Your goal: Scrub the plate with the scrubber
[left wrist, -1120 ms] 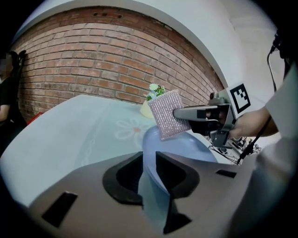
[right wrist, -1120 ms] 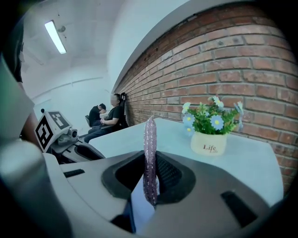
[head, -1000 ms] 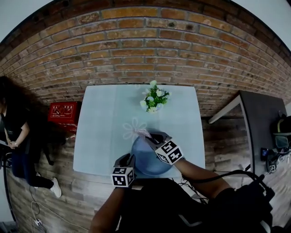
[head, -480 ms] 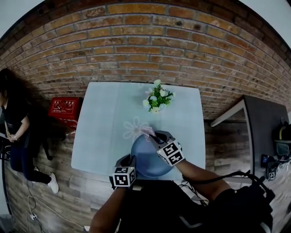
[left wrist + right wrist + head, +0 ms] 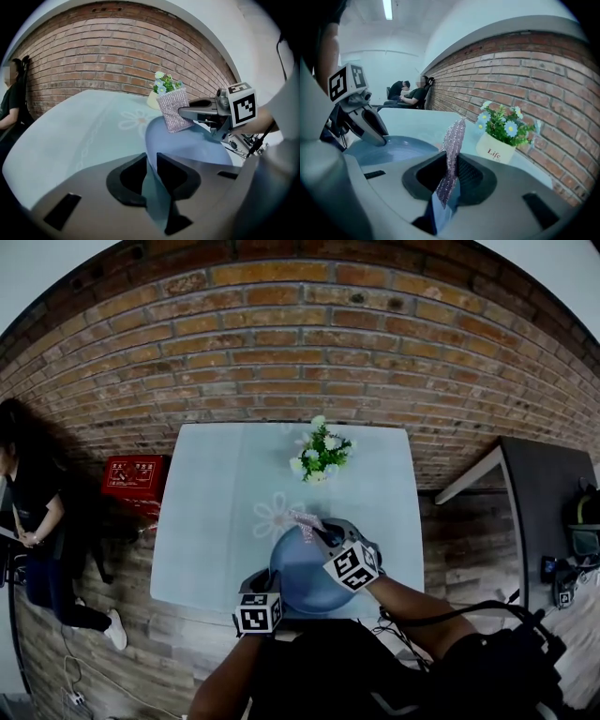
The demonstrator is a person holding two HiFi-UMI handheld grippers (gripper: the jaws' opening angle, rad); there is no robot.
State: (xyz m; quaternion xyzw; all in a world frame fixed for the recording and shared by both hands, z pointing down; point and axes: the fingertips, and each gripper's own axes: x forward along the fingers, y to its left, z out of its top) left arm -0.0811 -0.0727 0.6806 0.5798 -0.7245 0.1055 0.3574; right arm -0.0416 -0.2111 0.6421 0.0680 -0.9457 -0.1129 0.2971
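Moved since a second ago: only the smaller things. The table (image 5: pixel 211 507) and the blue plate (image 5: pixel 302 579) at its near edge lie as they did, and the flower pot (image 5: pixel 322 457) stands on the table well beyond the plate's far side. The left gripper (image 5: pixel 151 171) has kept its place at the plate's near left rim. Its jaws are closed on that rim, which runs up between the pads, so the plate is pinned against sliding.

The right gripper (image 5: pixel 321 534), over the plate's far right part, has sunk a little towards the plate and rolled at the wrist. Its jaws are clamped on the scrubber (image 5: pixel 304 518), a glittery pinkish pad that sticks out beyond the jaw tips, over the plate's far rim. From the left gripper view the pad's lower corner seems to meet the rim, though I cannot tell whether it presses or only hangs just above.

Judging from this, scrubbing is under way or about to resume: one tool braces the plate while the other brings the pad's face down to it. Most of the plate's surface, nearer than the pad, has yet to be swept.
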